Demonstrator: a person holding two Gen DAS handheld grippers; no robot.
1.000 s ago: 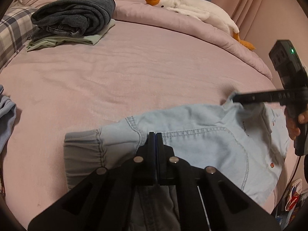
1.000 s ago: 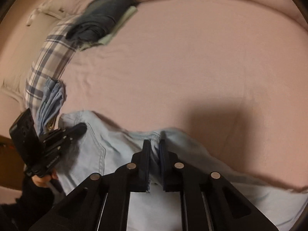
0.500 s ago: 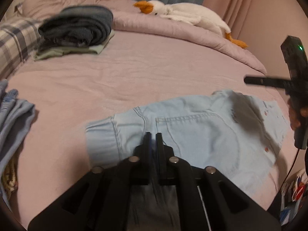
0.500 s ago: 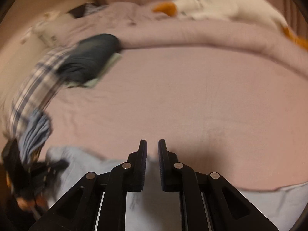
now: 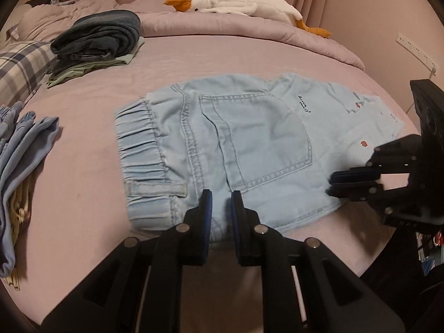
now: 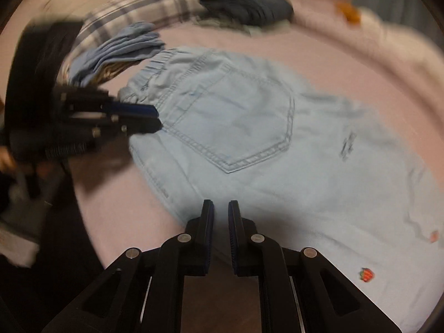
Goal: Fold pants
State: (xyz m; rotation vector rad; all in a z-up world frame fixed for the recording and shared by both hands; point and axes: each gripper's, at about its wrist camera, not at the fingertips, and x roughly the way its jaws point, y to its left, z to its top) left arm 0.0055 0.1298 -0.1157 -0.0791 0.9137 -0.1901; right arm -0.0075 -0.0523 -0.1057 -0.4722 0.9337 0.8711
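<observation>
We found the light blue pants lying folded and flat on the pink bed sheet, back pocket up and the gathered waistband toward the left of the left wrist view. Our left gripper hovered at the near edge of the pants, its jaws a narrow gap apart and holding nothing. Our right gripper (its view was blurred) stood at the near edge too, jaws likewise slightly parted and empty. Farther off lay a stack of folded dark clothes, a plush goose, a plaid pillow and blue garments.
</observation>
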